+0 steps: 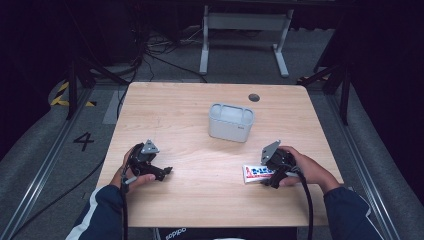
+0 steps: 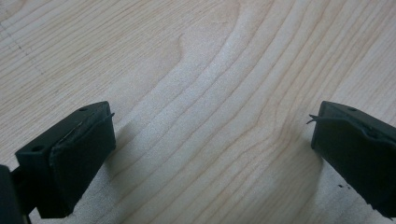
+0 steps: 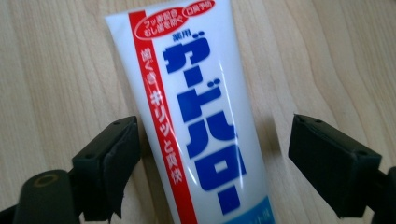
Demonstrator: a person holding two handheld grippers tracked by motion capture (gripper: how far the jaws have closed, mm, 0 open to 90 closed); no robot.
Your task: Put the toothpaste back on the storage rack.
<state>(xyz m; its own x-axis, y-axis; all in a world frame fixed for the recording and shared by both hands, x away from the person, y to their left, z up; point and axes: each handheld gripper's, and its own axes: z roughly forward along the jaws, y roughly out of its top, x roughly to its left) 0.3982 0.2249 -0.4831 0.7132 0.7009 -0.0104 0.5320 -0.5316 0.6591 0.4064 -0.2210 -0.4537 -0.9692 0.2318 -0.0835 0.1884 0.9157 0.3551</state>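
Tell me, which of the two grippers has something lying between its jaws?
The right gripper: a white toothpaste tube lies on the table between its open jaws. The left gripper, also open, has bare wood between its jaws.

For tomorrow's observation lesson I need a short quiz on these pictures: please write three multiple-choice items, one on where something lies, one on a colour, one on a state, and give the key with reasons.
1. Where does the white toothpaste tube with blue lettering and a red stripe lie?
A. Inside the container
B. On the light wooden table, at the right tool
C. On the floor

2. What colour is the rectangular plastic container at mid-table?
A. Pale grey
B. Red
C. Black

3. How does the left tool stand?
A. Shut on the tube
B. Shut on nothing
C. Open over bare wood

Key: 1 B, the high view shows the tube flat on the table beside the person's right hand, and the right gripper view shows it between that tool's parted jaws. 2 A, the high view shows its pale grey walls. 3 C, the left gripper view shows the jaws wide apart with bare wood between.
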